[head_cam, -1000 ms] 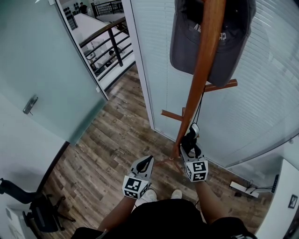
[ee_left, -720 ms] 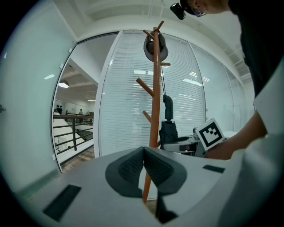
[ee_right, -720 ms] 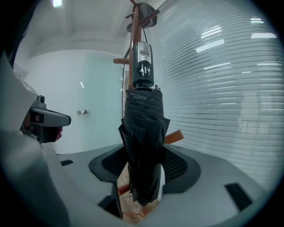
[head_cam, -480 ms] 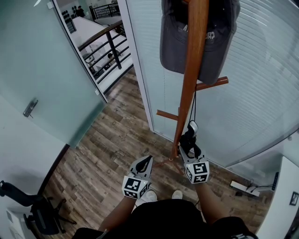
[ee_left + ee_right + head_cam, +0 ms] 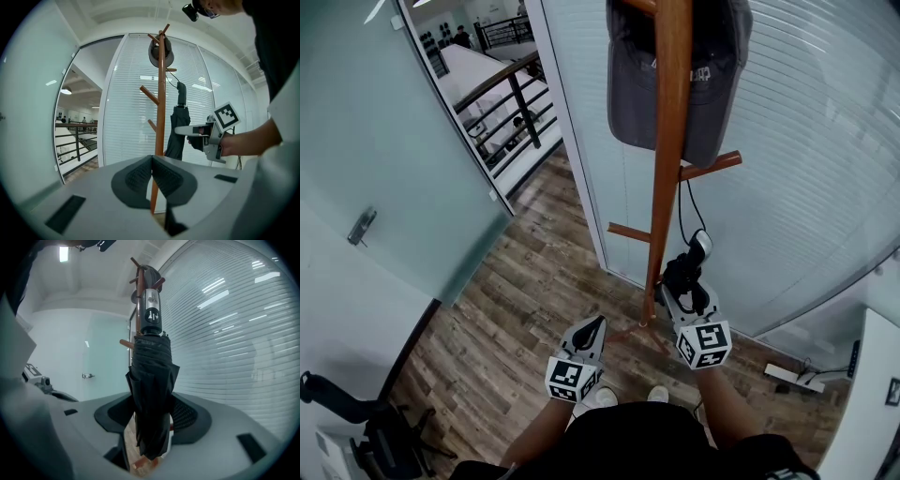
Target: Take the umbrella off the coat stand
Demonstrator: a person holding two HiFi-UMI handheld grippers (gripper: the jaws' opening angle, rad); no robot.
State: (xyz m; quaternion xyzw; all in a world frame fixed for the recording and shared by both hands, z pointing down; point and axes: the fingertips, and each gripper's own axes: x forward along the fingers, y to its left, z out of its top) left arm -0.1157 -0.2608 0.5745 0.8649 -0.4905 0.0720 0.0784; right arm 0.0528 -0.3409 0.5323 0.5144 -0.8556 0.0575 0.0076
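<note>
The wooden coat stand (image 5: 664,159) rises in front of me with a dark cap (image 5: 712,84) near its top. A black folded umbrella (image 5: 684,275) hangs beside the pole, and its cord (image 5: 682,202) runs up to a side peg (image 5: 712,165). My right gripper (image 5: 684,298) is shut on the umbrella's folded fabric (image 5: 151,394), below the handle (image 5: 151,315). My left gripper (image 5: 591,330) hangs lower left of the pole, shut and empty. From the left gripper view (image 5: 152,160) the stand (image 5: 161,117), the umbrella (image 5: 178,126) and the right gripper (image 5: 199,131) show ahead.
A slatted glass wall (image 5: 806,169) stands just behind the stand. A frosted glass door (image 5: 384,159) with a handle is at the left, and a railing (image 5: 511,94) lies beyond it. An office chair (image 5: 356,436) sits lower left, a power strip (image 5: 787,375) lower right.
My right gripper has lifted the umbrella upward along the pole, and the cord now curves slack under the peg. The left gripper has stayed put.
</note>
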